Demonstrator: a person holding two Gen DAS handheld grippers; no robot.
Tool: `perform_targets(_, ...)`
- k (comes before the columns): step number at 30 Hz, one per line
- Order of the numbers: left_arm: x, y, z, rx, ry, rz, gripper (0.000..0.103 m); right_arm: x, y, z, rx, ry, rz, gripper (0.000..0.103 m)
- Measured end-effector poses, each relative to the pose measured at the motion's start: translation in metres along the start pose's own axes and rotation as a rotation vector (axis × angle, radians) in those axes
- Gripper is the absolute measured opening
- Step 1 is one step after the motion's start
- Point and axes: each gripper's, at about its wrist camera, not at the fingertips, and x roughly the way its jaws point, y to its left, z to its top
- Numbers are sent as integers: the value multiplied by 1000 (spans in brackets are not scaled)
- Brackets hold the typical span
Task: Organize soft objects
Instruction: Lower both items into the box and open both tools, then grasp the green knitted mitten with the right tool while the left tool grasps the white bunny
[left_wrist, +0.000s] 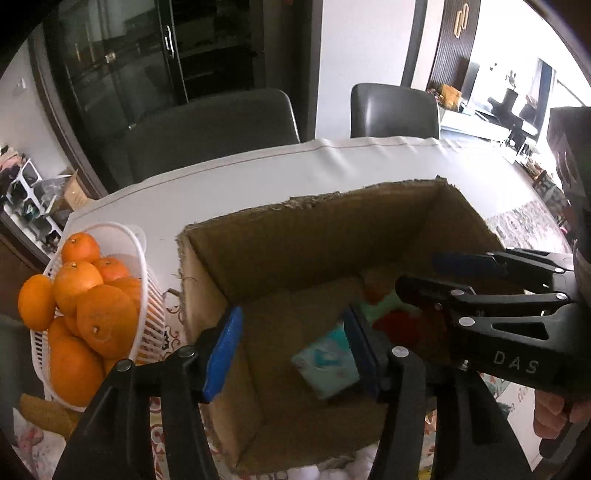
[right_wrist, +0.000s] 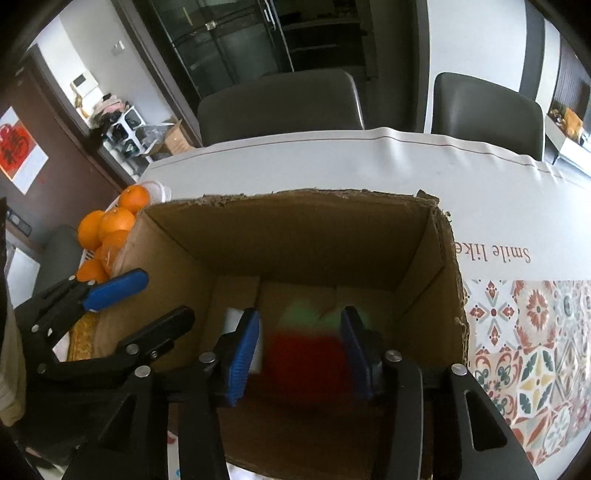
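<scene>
The cardboard box (left_wrist: 314, 258) fills the centre of both views, open at the top, and it already holds soft things: a pale blue-green packet (left_wrist: 325, 365) lying on the box floor at lower centre of the left wrist view, and a red and green soft object (right_wrist: 310, 354), blurred, at lower centre of the right wrist view. The right gripper (right_wrist: 301, 354) hangs over the box with its blue fingers (right_wrist: 242, 360) spread wide on either side of that red and green object; whether it touches either pad cannot be told through the blur, so I judge it just let go or about to be taken, not firmly held. The left gripper (left_wrist: 291, 350) hovers above the near left part of the box, fingers wide apart with nothing between them. As a judgement, the task is partly done: at least two soft items sit in the box, and how many remain outside cannot be told. The left wrist view alone shows the packet clearly, the white basket (left_wrist: 147, 314) of oranges (left_wrist: 107, 317) at left in full, and the right gripper reaching in from the right edge. The right wrist view alone shows the patterned cloth (right_wrist: 528, 350) and the printed "Smile like" on the surface (right_wrist: 332, 166) at right, and the left gripper at lower left.
</scene>
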Motion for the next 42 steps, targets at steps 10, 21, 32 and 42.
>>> perform_targets(10, -45, 1, -12, -24, -68, 6, 62, -45, 11, -7, 20, -111, 14, 57)
perform_targets(21, -98, -14, -32, -51, -115, 25, 64, -119, 23, -29, 6, -252, -96, 65)
perform_targets(32, -113, -49, -70, 52, -42, 90, 66, -131, 8, -73, -14, -106, -214, 68)
perform_targets(42, -95, -65, -110, 128, 83, 101, 67, -110, 5, -125, -77, 95, -258, 68)
